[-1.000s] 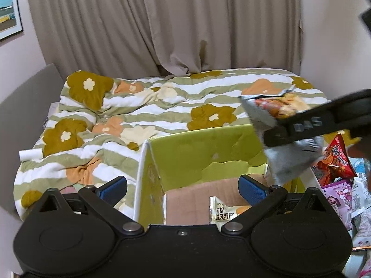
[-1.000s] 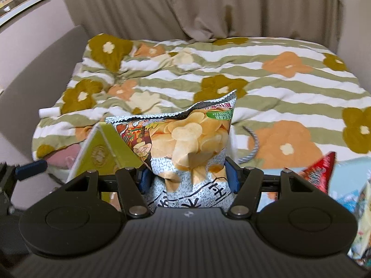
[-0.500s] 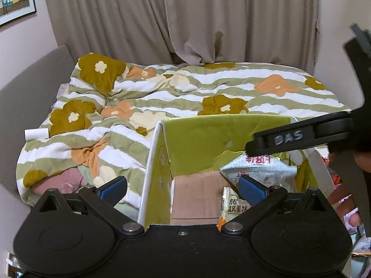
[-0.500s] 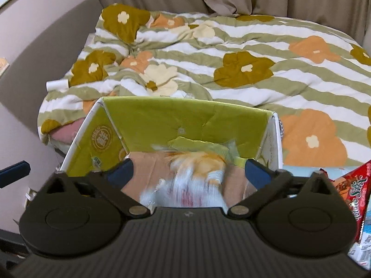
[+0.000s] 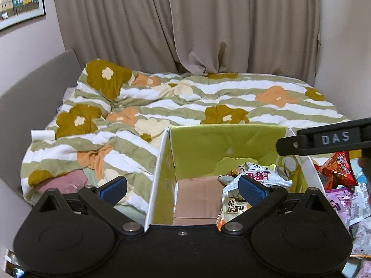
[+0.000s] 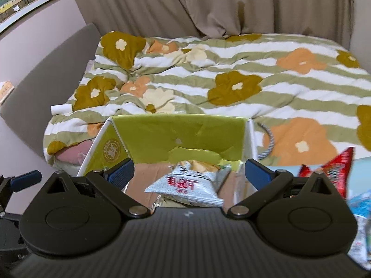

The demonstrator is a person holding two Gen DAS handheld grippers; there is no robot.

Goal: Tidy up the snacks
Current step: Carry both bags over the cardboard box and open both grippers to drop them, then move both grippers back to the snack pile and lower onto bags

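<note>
Snacks go into the green box [image 6: 178, 134], where the chip bag [image 6: 185, 185] lies beside a cake packet [image 5: 234, 208], so right tongs [image 6: 189, 169] and left tongs [image 5: 183, 186] both gape empty above it.

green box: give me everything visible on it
The green box is an open-topped cardboard carton: lime-green inner walls, white edges, plain brown floor, a round emblem on its left wall, the back-wall lining torn. It stands upright against the flowered quilt. Inside lie a silver chip bag and a small cake packet. Neither gripper touches it.
</note>
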